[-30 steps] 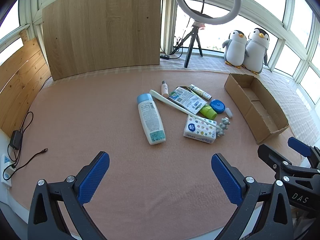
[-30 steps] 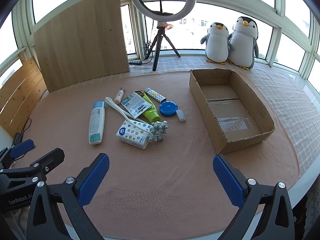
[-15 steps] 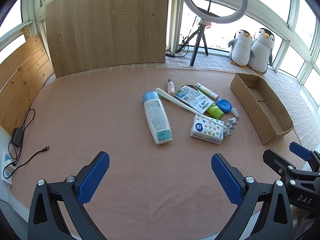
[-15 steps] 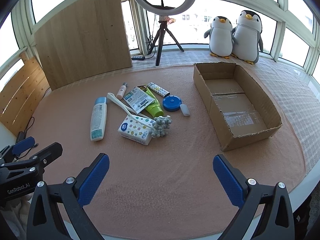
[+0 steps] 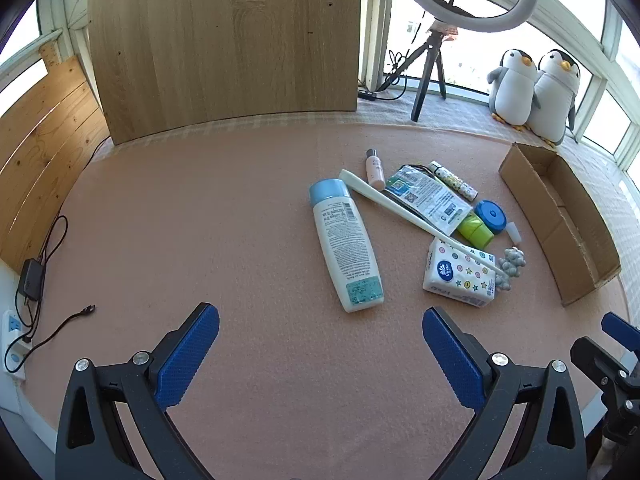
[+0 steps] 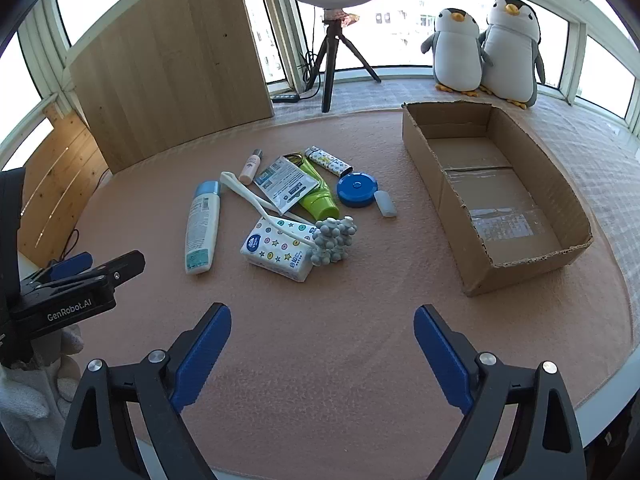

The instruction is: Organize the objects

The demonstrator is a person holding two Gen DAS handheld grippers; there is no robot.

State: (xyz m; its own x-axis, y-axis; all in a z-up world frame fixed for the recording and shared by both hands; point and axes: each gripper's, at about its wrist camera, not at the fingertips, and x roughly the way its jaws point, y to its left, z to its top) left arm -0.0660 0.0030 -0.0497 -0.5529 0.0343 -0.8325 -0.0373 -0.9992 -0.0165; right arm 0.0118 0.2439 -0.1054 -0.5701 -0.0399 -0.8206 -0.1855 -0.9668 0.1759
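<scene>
A pile of small items lies mid-table: a white lotion bottle (image 5: 346,250) (image 6: 202,228) with a blue cap, a tissue pack (image 5: 460,278) (image 6: 278,248), a long white brush (image 5: 404,214) with a grey nubbed head (image 6: 334,240), a green tube (image 6: 316,196), a blue round tin (image 6: 357,189), a printed sachet (image 6: 286,182). An open cardboard box (image 6: 500,184) (image 5: 560,220) sits to the right, with nothing inside. My left gripper (image 5: 320,344) is open, short of the bottle. My right gripper (image 6: 322,338) is open, short of the tissue pack.
A wooden board (image 5: 224,44) leans at the back. A ring light on a tripod (image 6: 332,60) and two plush penguins (image 6: 486,46) stand on the windowsill. Cables and a power adapter (image 5: 32,284) lie at the table's left edge. The left gripper's body (image 6: 72,292) shows beside the right one.
Both grippers have moved forward toward the pile, so the items look larger and nearer. Both stay open and hold nothing.
</scene>
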